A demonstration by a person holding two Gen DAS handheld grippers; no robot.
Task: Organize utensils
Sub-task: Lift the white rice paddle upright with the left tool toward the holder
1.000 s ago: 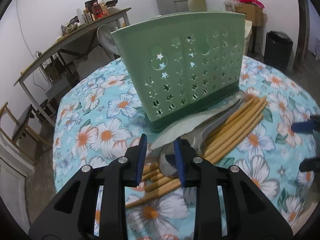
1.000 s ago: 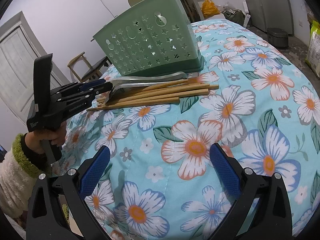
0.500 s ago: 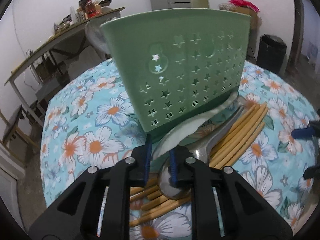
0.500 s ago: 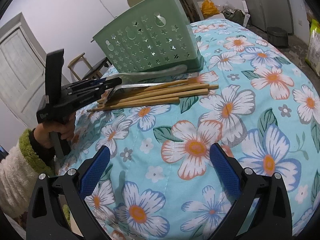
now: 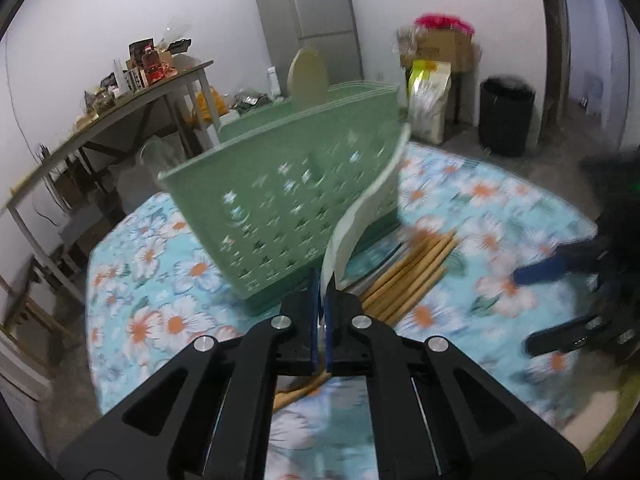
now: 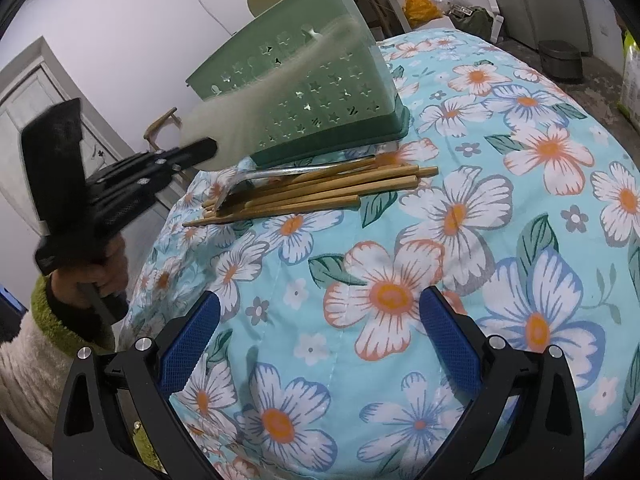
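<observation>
**First spoon lifted, most of the pile still waiting**

On the left of the right wrist view, a hand in a fuzzy green-cuffed sleeve carries the left hand-held gripper. Its blue pads are pressed together on the bowl end of a pale spoon, which is clear of the floral cloth and slants up across the front of the green perforated caddy, blurred in both views. The handle tip reaches about the level of the caddy's rim, but the spoon is not yet inside any compartment.

Just in front of the caddy, on the surface, lie the rest of the utensils: a metal spoon resting on a bundle of wooden chopsticks, touching one another and close against the caddy's base. None of these has been picked up. Whether the caddy already holds anything cannot be told, since its interior is hidden.

To the right, the right hand-held gripper hovers low over the cloth with its jaws wide apart and nothing between them, well apart from the pile.

As a judgement, the task is at an early stage: one utensil is in transit and needs tipping upright and lowering into the caddy, after which the metal spoon and all the chopsticks remain to be sorted.
</observation>
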